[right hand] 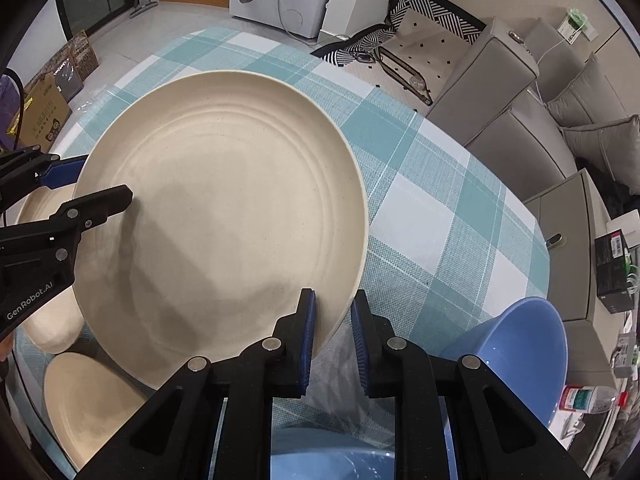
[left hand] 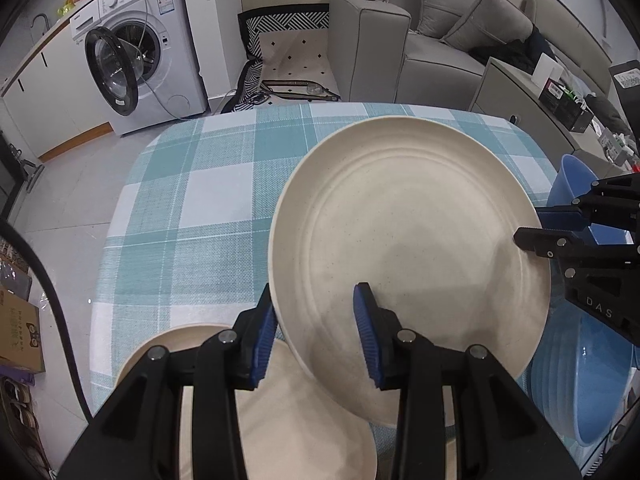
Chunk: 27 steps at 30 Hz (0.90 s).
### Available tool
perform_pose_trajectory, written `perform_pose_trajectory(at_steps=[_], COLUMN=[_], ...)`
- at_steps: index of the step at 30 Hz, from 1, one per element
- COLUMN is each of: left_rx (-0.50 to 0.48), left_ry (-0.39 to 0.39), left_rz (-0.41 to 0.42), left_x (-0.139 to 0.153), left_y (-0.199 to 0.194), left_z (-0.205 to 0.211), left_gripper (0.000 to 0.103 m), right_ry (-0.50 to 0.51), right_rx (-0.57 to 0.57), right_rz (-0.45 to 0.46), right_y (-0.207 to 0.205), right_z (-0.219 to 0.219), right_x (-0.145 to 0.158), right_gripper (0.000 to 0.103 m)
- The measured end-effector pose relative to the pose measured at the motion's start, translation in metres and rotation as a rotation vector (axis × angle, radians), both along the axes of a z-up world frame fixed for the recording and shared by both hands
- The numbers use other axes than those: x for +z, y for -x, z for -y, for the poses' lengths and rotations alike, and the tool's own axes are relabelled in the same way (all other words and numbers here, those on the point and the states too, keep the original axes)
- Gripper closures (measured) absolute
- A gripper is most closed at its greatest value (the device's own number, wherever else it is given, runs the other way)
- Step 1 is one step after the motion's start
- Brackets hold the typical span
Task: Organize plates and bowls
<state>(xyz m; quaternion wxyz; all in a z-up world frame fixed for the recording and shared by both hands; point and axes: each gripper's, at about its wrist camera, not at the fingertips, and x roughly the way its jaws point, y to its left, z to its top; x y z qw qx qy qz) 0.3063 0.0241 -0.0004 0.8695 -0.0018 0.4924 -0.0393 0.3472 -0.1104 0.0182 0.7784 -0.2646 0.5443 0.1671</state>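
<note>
A large cream plate [left hand: 412,256] [right hand: 224,216] hangs tilted above the checked table [left hand: 192,208]. My left gripper [left hand: 316,336] straddles its near-left rim with open jaws, one finger under and one over. My right gripper [right hand: 333,340] straddles the opposite rim, also open with a gap; it shows at the right of the left wrist view [left hand: 536,228]. The left gripper shows at the left of the right wrist view [right hand: 80,188]. A second cream plate [left hand: 280,408] lies below. Blue bowls [right hand: 516,352] [left hand: 592,384] sit at the right.
A smaller cream dish [right hand: 88,404] lies at the near left of the table. A grey sofa [left hand: 440,40], a side cabinet [right hand: 568,232] and a washing machine [left hand: 132,48] stand beyond the table. A plastic bottle [right hand: 588,398] lies at the far right.
</note>
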Motion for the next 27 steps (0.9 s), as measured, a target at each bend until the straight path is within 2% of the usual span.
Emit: perform_pose_trajectory(at_steps=[15, 27], left_rx=[0.041, 0.043], left_ry=[-0.015, -0.03], left_rz=[0.09, 0.133], left_x=[0.039, 0.05], left_y=[0.052, 0.101], left_z=[-0.022, -0.02], left_gripper=[0.067, 0.067], right_ry=[-0.038, -0.066], right_rx=[0.043, 0.052], right_rz=[0.094, 0.148], right_y=[0.048, 0.096], right_z=[-0.018, -0.02], right_x=[0.049, 0.068], right_gripper=[0.085, 0.085])
